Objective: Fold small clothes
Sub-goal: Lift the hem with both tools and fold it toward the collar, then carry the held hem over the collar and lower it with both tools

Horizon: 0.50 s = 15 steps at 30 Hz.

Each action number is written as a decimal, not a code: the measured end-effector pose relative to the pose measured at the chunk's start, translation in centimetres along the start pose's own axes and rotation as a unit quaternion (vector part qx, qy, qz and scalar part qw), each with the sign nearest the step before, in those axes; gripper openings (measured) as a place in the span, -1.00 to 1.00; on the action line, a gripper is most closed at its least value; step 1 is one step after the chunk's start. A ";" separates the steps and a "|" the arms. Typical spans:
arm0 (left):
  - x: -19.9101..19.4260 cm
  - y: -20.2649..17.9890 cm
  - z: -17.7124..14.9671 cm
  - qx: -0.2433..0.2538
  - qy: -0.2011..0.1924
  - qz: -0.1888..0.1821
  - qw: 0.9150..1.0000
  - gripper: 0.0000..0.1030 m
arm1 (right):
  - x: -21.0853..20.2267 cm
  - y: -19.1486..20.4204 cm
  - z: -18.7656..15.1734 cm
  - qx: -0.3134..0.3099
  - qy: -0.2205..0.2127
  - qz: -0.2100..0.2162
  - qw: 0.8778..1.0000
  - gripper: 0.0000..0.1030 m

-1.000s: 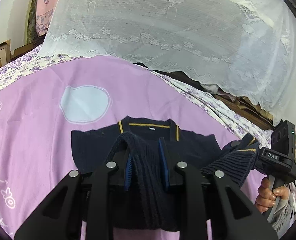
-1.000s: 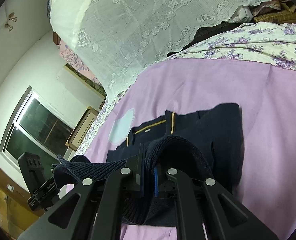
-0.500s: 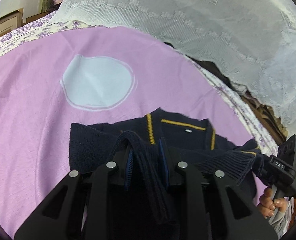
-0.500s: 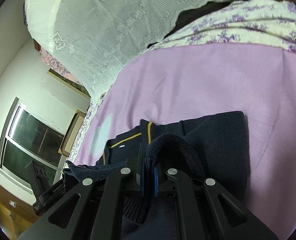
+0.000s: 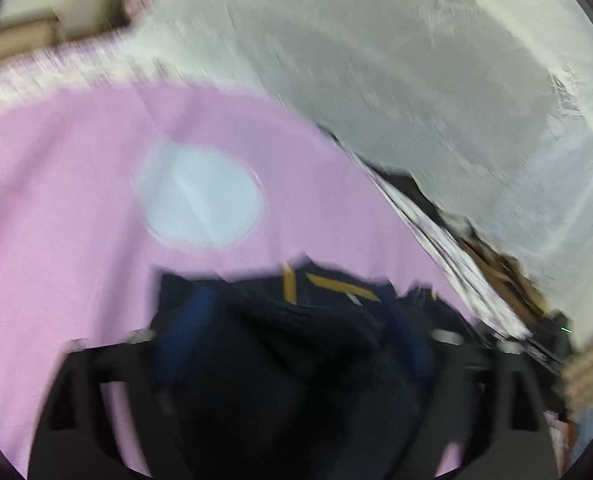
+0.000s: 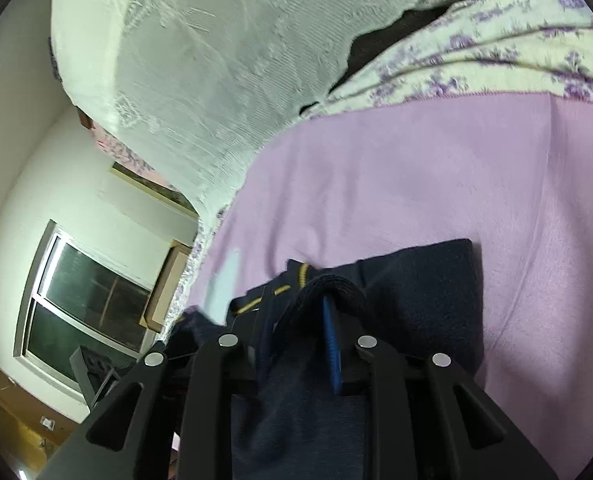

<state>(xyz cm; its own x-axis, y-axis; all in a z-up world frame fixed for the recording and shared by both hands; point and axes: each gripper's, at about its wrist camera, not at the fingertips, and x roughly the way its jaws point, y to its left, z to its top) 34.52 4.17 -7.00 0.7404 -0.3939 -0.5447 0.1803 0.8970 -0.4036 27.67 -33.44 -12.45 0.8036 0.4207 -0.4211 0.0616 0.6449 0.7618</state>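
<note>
A navy knit sweater (image 6: 424, 292) with yellow collar stripes lies on the purple bedspread (image 6: 436, 176). In the blurred left wrist view, my left gripper (image 5: 296, 344) stands open, its blue pads wide apart, with the sweater's ribbed hem (image 5: 296, 352) loose between them. My right gripper (image 6: 296, 328) has its blue pads spread a little, with the ribbed hem (image 6: 328, 288) draped over them. Both hold low over the folded sweater (image 5: 336, 284), near its collar.
A white lace cover (image 5: 416, 60) drapes over a pile at the back. A floral sheet (image 6: 496, 56) edges the bedspread. A pale round patch (image 5: 200, 196) marks the spread. A window (image 6: 80, 300) and wooden furniture lie to the left.
Both grippers moved forward and down over the sweater, bringing the hem toward the collar. The left jaws opened wide and the right jaws have parted.
</note>
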 end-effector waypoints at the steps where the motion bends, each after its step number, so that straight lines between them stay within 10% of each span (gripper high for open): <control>1: -0.7 -0.1 0.1 0.004 -0.021 0.019 1.000 0.90 | -0.2 0.5 -0.1 -0.010 -0.005 -0.002 1.000 -0.50; 7: -0.2 0.2 -0.1 0.005 -0.003 0.038 0.999 0.90 | -0.9 2.2 -0.4 -0.061 -0.023 -0.053 0.996 -0.36; 15: 3.0 -3.1 -2.8 0.112 0.043 0.111 0.986 0.90 | 0.3 -4.7 1.5 0.100 0.040 0.072 0.992 -0.08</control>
<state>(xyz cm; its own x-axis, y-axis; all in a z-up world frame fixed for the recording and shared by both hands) 34.38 -0.35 -9.41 0.7223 -0.1891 -0.6652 0.1656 0.9812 -0.0992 28.50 -37.30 -15.47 0.7639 0.5532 -0.3325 0.0725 0.4383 0.8959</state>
